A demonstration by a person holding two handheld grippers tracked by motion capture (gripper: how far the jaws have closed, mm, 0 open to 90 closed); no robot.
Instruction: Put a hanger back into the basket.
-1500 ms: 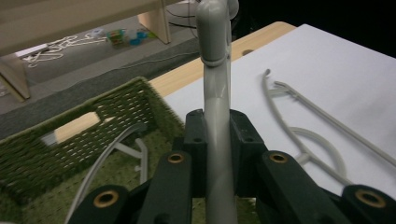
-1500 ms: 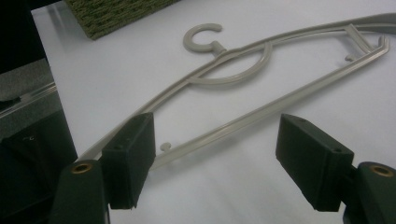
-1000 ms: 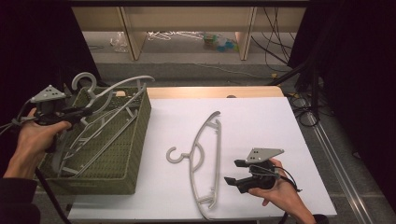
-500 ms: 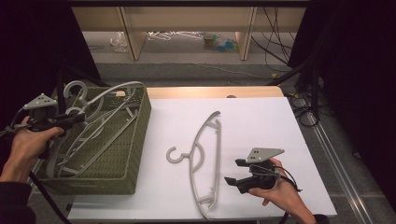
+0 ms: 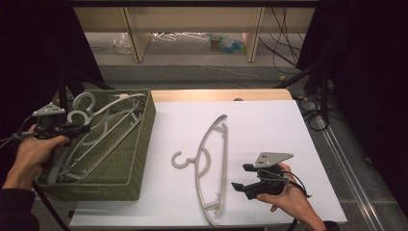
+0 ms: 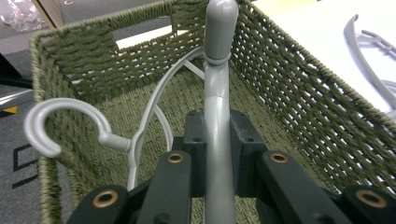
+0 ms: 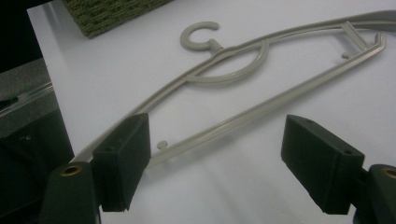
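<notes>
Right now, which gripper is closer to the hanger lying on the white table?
Right. The right gripper sits open beside the hanger; the left gripper is over the basket.

A lab-like recording space, not a home. A white-topped work table stands at centre, walled by black curtains at 3 and 9 o'clock. Loose cables trail over grey carpet at 1 o'clock. At 12 o'clock, a bare wooden shelf unit with spare hangers and clutter beneath.
</notes>
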